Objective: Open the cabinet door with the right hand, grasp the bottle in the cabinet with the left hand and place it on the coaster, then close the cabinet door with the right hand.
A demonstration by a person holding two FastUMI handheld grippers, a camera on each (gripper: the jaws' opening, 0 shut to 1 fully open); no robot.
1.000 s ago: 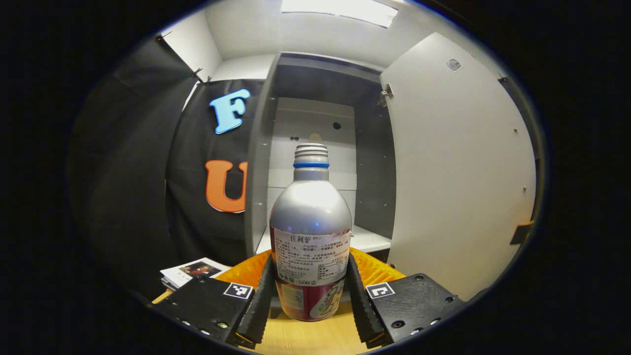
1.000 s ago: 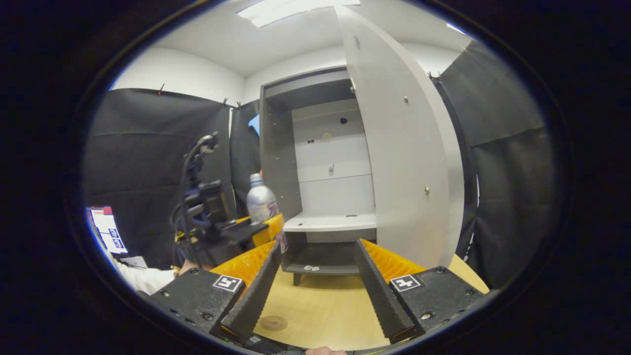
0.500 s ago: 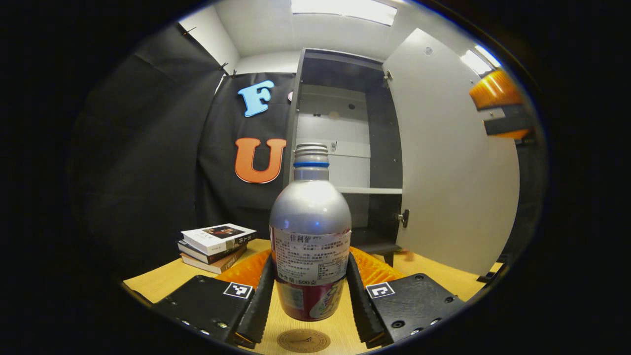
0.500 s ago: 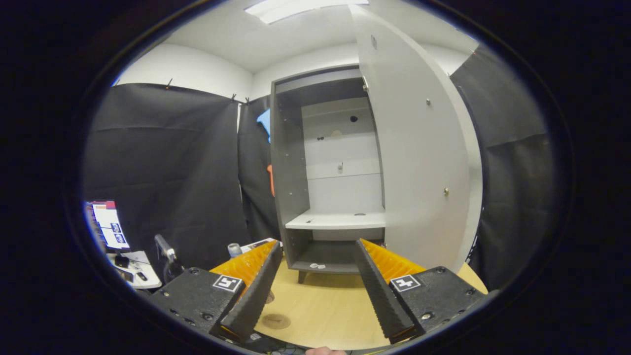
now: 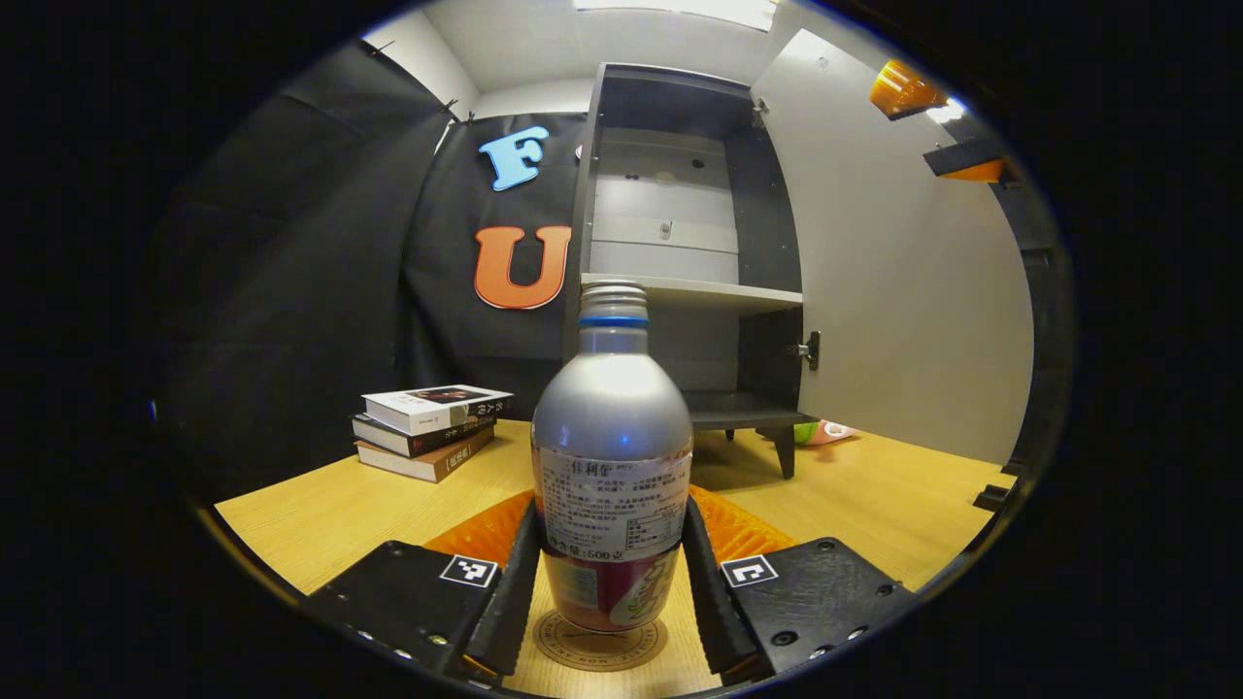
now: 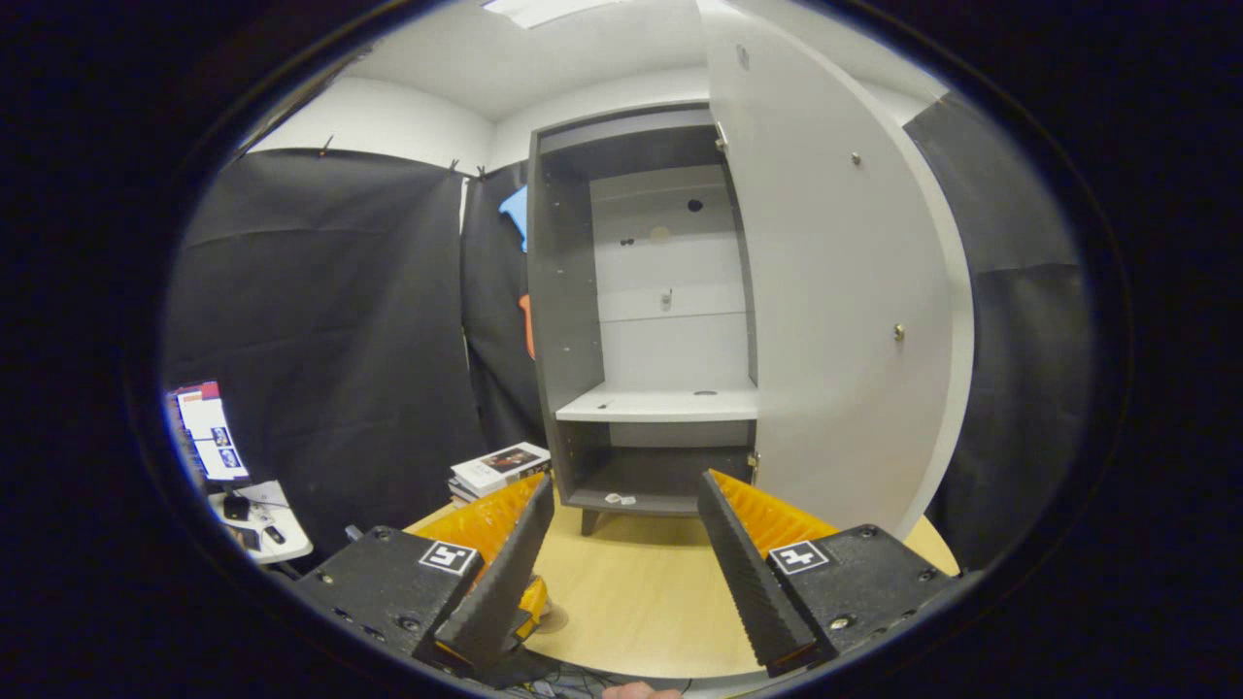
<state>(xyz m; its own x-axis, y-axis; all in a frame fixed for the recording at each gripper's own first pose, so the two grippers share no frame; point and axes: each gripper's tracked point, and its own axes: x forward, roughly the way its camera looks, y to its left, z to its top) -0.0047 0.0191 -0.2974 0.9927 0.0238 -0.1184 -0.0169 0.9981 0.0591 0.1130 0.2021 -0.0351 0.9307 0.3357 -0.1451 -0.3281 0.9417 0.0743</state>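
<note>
The left gripper [image 5: 610, 582] is clamped on the bottle [image 5: 612, 466], one finger pressed to each side of its lower body; the bottle stands upright, its base just over or on the round coaster [image 5: 599, 646] on the wooden table [image 5: 874, 495]; whether the base is fully seated I cannot tell. The right gripper [image 6: 621, 553] hangs with its fingers spread and nothing between them, facing the cabinet [image 6: 641, 320], whose door [image 6: 835, 320] is swung wide.

The step in hand, as I judge it, is setting the bottle down; to do it well, keep the bottle plumb and centred over the coaster, lower until the base bears flat, and only then let the fingers part evenly so neither side drags it over; draw back straight along the fingers, since a tall narrow bottle is likely to tip from a sideways nudge. The right gripper then needs a clear path to the door's outer edge; a push from behind it should swing it shut.

Counting: one bottle; one coaster; one cabinet with one door; two shelves inside it in the right gripper view; one stack of three books [image 5: 432, 432] on the table beside the cabinet; two grippers.
</note>
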